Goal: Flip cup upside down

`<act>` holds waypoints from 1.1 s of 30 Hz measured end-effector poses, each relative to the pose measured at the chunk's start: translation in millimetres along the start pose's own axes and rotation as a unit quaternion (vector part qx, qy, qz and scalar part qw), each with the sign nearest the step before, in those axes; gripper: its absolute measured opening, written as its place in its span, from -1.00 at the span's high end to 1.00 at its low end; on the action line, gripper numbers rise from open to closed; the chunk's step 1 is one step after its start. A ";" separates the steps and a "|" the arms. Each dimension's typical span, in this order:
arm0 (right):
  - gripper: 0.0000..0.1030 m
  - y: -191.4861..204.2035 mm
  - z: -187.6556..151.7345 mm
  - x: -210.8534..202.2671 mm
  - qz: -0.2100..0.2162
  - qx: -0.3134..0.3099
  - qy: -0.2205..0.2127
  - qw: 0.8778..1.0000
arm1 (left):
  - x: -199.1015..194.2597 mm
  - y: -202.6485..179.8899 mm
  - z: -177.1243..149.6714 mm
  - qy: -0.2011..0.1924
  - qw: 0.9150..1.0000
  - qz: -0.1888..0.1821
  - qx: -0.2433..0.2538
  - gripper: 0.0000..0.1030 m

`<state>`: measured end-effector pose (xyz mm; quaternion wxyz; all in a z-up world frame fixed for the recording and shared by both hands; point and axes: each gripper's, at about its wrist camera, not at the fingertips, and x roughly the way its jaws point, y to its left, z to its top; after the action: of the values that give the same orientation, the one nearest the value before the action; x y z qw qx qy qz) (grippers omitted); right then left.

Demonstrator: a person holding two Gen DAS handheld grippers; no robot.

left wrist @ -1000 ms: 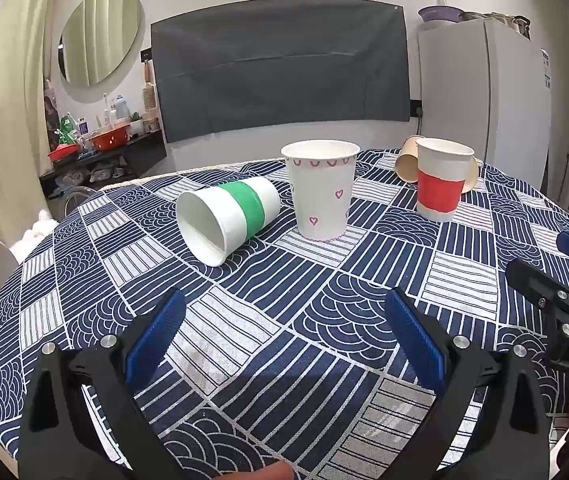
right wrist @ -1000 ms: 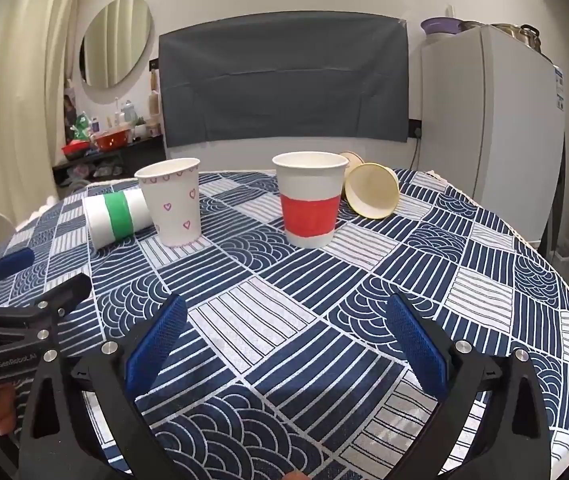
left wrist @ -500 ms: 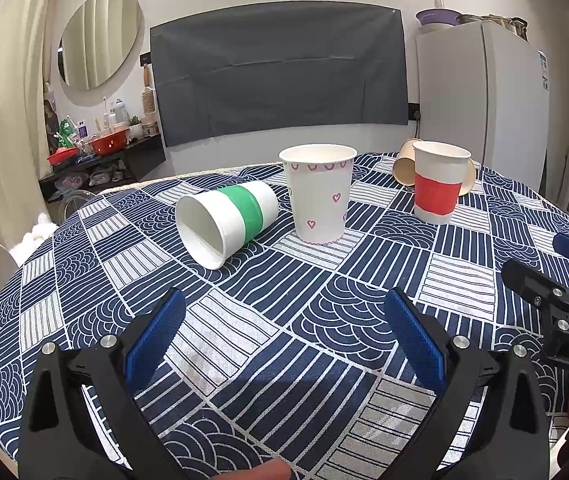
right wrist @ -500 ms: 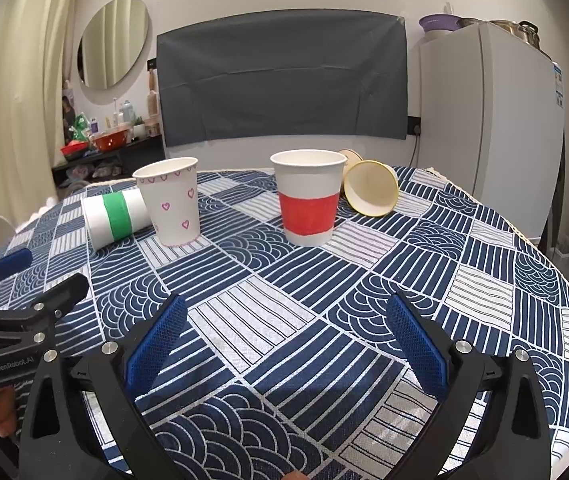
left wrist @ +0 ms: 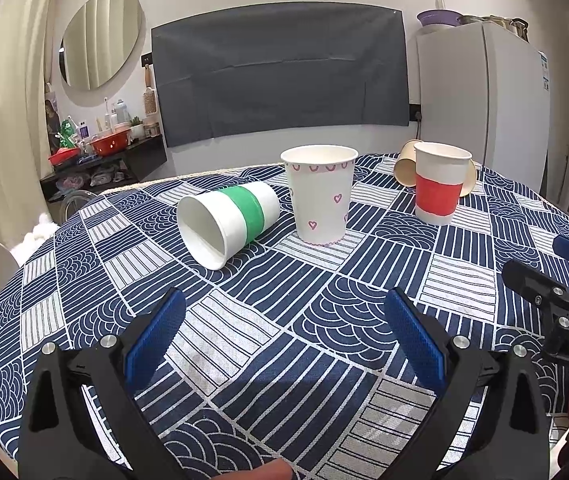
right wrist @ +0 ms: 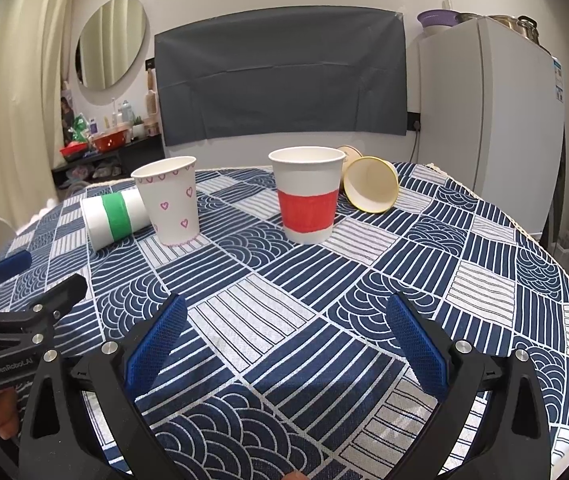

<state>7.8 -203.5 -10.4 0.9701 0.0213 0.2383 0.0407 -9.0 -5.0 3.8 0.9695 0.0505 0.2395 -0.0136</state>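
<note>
Four paper cups lie on a round tabletop [left wrist: 364, 360] covered with a navy-and-white patterned cloth. The heart-printed cup [left wrist: 319, 193] stands upright, mouth up, near the middle of the far half of the tabletop. Just to its left, the green-banded cup [left wrist: 228, 222] lies on its side, its open mouth turned toward the near left edge and its base close beside the heart-printed cup; whether the two touch cannot be told. To the right, well apart, the red-banded cup [left wrist: 440, 182] stands upright. Behind it lies a tan cup [right wrist: 370, 189] on its side, with its yellowish interior facing the right wrist camera; a second tan rim shows just behind it, largely hidden.

The left hand-held gripper [left wrist: 282, 336] hovers over the near part of the tabletop, its blue-padded fingers [left wrist: 154, 336] spread wide with nothing between them, pointing toward the heart-printed cup and the green-banded cup. The right hand-held gripper [right wrist: 284, 338] hovers likewise over the near edge, its fingers spread wide and empty, pointing toward the red-banded cup. Each gripper appears at the margin of the other's view.

Beyond the tabletop, a dark grey cloth [left wrist: 280, 76] hangs on the wall, an oval mirror [left wrist: 100, 38] is mounted to its left above a cluttered shelf [left wrist: 104, 156], and a white refrigerator [left wrist: 484, 104] stands at right.
</note>
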 end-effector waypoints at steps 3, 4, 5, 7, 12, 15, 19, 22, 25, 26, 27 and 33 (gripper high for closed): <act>-0.85 0.0 0.2 0.1 0.000 0.000 0.000 1.000 | 0.7 0.3 0.6 0.003 1.000 0.001 0.000 -0.89; -0.85 0.2 0.2 -0.2 0.001 0.000 0.000 1.000 | 1.5 0.2 0.8 0.005 1.000 0.000 0.000 -0.89; -0.85 0.2 0.3 -0.3 0.001 0.000 0.000 1.000 | 2.2 0.3 1.0 0.007 1.000 -0.003 0.001 -0.89; -0.85 0.4 -0.1 -1.0 0.002 0.000 -0.003 1.000 | 2.7 1.7 1.0 0.009 1.000 -0.007 -0.002 -0.89; -0.85 0.9 0.0 -2.0 0.004 -0.001 -0.005 1.000 | 2.5 2.0 1.0 0.009 1.000 -0.012 -0.002 -0.89; -0.85 1.4 0.5 -0.4 0.007 -0.003 0.001 1.000 | 2.3 3.1 0.5 0.008 1.000 -0.013 -0.005 -0.89; -0.85 0.6 0.2 -1.4 -0.003 0.002 -0.002 1.000 | 0.7 3.2 0.5 0.004 1.000 -0.018 -0.004 -0.89; -0.85 6.7 5.0 10.2 -0.041 -0.018 0.037 0.998 | -5.2 -0.1 0.8 -0.015 1.000 -0.010 0.010 -0.89; -0.85 10.3 10.9 13.4 -0.034 -0.030 0.050 0.998 | -10.9 -2.0 6.9 -0.021 0.999 -0.024 0.034 -0.89; -0.85 12.2 14.8 13.1 -0.034 -0.039 0.051 0.997 | -13.4 0.8 10.6 -0.025 0.999 -0.025 0.029 -0.89; -0.85 13.6 18.4 12.6 -0.038 -0.049 0.049 0.997 | -15.4 5.8 16.6 -0.026 0.999 -0.029 0.018 -0.89; -0.85 16.2 49.3 23.1 -0.060 -0.088 0.032 0.994 | -14.2 23.9 47.3 -0.022 0.999 -0.031 -0.006 -0.89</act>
<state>50.0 -186.3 23.6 0.9606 -0.0802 0.2660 0.0042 1.5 13.8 54.2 0.9740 0.0370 0.2194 -0.0429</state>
